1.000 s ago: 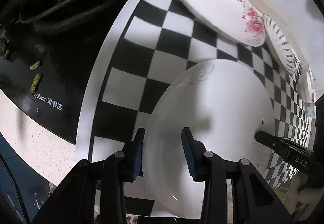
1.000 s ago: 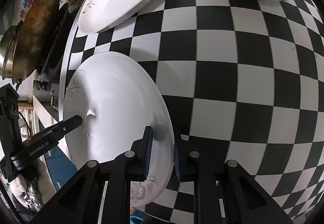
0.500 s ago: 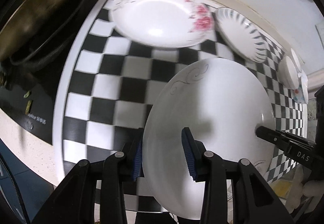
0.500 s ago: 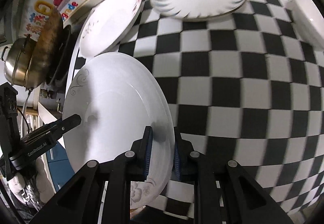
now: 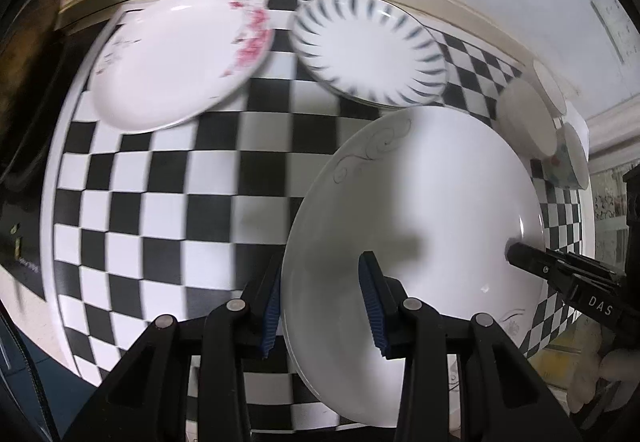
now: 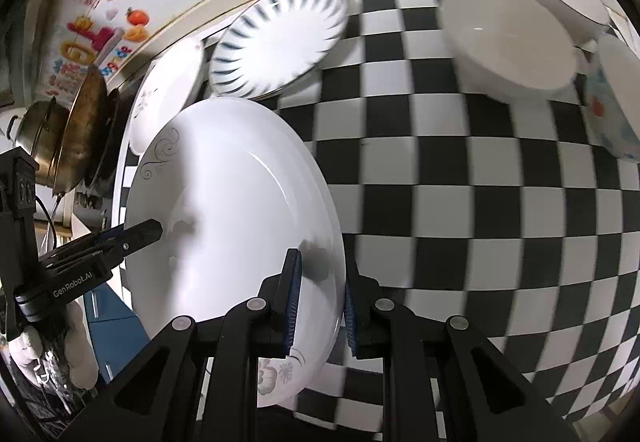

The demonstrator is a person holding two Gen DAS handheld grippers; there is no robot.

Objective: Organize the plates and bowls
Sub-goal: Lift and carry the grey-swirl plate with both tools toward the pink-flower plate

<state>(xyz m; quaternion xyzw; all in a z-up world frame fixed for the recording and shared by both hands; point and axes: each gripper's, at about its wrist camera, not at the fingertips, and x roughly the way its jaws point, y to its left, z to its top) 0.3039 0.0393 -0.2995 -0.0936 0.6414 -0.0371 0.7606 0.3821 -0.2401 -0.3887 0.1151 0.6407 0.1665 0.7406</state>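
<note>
A large white plate with a grey swirl pattern [image 5: 432, 202] [image 6: 240, 202] is held above the checkered counter by both grippers. My left gripper [image 5: 320, 306] is shut on its near-left rim. My right gripper [image 6: 318, 302] is shut on the opposite rim and shows in the left wrist view [image 5: 560, 274]. A pink-flower plate [image 5: 176, 58] [image 6: 168, 98] and a blue-striped plate [image 5: 372, 50] [image 6: 280, 42] lie at the back. A white bowl [image 6: 508, 38] [image 5: 524, 118] and further bowls sit at the right.
The black-and-white checkered counter [image 5: 180, 182] [image 6: 480, 202] runs to a wall at the back. A stove with a pan and a steel pot [image 6: 76, 130] stands to the left. A flower-patterned cup [image 6: 616, 110] sits at the far right.
Both grippers have lifted the swirl plate up and away from the counter. The view has swung toward the back wall, so the striped plate and the bowls have come into sight.
</note>
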